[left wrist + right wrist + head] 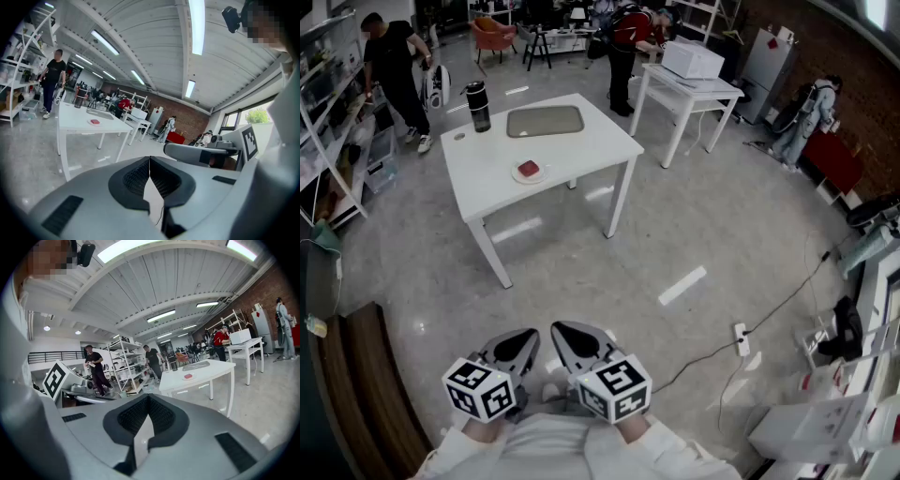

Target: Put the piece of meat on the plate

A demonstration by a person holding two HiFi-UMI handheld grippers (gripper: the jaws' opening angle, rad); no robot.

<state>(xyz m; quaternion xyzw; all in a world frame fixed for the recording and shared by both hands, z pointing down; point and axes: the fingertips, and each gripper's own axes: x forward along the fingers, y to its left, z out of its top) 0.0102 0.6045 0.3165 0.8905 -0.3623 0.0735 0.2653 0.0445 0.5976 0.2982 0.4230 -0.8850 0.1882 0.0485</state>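
1. Both tongs show in the head view, held low at the person's waist: the left tongs (517, 345) and right tongs (579, 339) are each pressed together with nothing in them. The piece of meat (528, 169) seems to lie on the plate (518, 177) already, on the counter (581, 150) well apart from the person. A careless walk over could snag the cable (769, 314) on the floor to the right.
2. Seen from the left gripper view, the left tongs (149, 163) have pads meeting tip to tip, with nothing between them. The meat (95, 122) is a small red patch far off. If the tongs arrive closed like this, I'd expect them to shove the meat off instead of taking it.
3. Over in the right gripper view, the right tongs (148, 404) are likewise closed and empty. The plate (188, 378) sits near the counter's edge, so a bump could slide it off. People (152, 361) beyond the counter might get in the way.
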